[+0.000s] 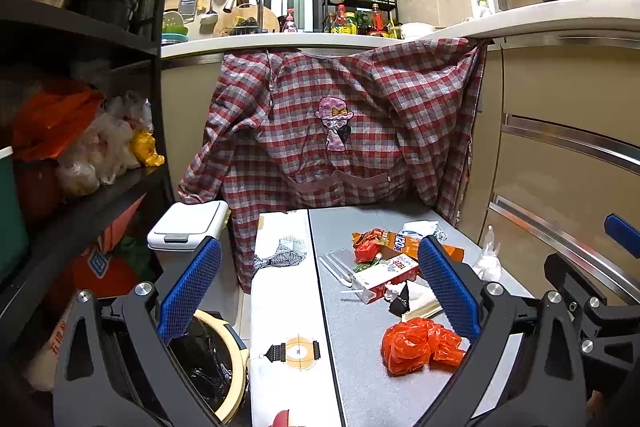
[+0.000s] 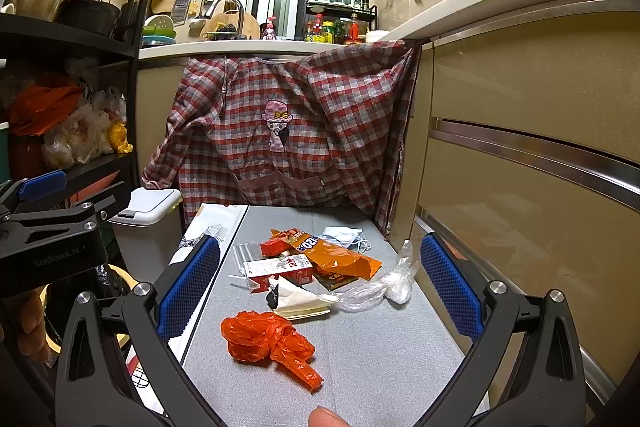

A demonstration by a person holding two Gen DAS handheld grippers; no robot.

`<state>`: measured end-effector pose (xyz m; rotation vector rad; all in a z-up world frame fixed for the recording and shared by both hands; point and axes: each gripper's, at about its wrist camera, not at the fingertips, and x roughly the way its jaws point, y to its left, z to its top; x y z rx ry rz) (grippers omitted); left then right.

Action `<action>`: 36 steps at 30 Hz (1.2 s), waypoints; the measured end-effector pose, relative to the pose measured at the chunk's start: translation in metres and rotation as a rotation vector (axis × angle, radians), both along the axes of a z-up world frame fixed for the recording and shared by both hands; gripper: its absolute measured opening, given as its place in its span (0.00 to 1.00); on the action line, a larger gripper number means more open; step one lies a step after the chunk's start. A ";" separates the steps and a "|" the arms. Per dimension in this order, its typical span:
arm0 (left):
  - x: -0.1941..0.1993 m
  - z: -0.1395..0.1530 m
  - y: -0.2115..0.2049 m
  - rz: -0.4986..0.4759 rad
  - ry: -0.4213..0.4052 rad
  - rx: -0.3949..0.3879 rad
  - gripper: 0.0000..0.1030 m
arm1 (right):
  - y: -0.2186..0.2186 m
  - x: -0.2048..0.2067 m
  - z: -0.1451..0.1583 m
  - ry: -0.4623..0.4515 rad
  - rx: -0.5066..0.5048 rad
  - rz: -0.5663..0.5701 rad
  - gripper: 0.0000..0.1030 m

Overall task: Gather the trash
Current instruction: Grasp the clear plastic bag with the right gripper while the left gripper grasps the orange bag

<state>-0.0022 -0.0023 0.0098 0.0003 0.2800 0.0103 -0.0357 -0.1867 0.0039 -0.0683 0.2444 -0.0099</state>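
**Both tongs open over the trash heap**

My right gripper (image 2: 320, 291) hangs level above the grey table (image 2: 360, 367), jaws spread wide and empty, framing the crumpled red bag (image 2: 266, 343) nearest me, probably my first pick. My left gripper (image 1: 320, 291) hovers alongside, equally open, close to the black-lined bin (image 1: 212, 363) down left, handy for dropping

Red-grey-white check seen on hanging shirt (image 2: 288, 123), w/ pink figure patch. Crumpled bag (image 2: 268, 343) coloured bright orange-red; snack wrapper (image 2: 336, 255) orange; carton (image 2: 280, 269) red/white. Gripper pads (image 2: 190, 285) blue, mesh-textured; table (image 2: 360, 359) grey.
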 end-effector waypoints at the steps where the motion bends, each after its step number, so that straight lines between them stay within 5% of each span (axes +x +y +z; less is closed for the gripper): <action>1: 0.001 -0.001 0.001 0.000 0.001 0.002 0.93 | 0.000 0.000 0.000 0.000 0.000 0.000 0.95; 24: 0.007 -0.008 0.012 -0.001 0.044 -0.007 0.93 | -0.026 0.005 0.009 -0.015 -0.028 -0.058 0.95; 28: 0.011 -0.016 0.024 0.006 0.086 -0.021 0.93 | -0.053 0.032 -0.005 0.112 -0.018 -0.065 0.95; 31: 0.013 -0.022 0.030 0.021 0.108 -0.002 0.93 | -0.072 0.073 -0.027 0.290 0.025 -0.041 0.95; 36: 0.015 -0.026 0.042 0.053 0.131 -0.013 0.93 | -0.102 0.134 -0.051 0.413 0.148 -0.083 0.95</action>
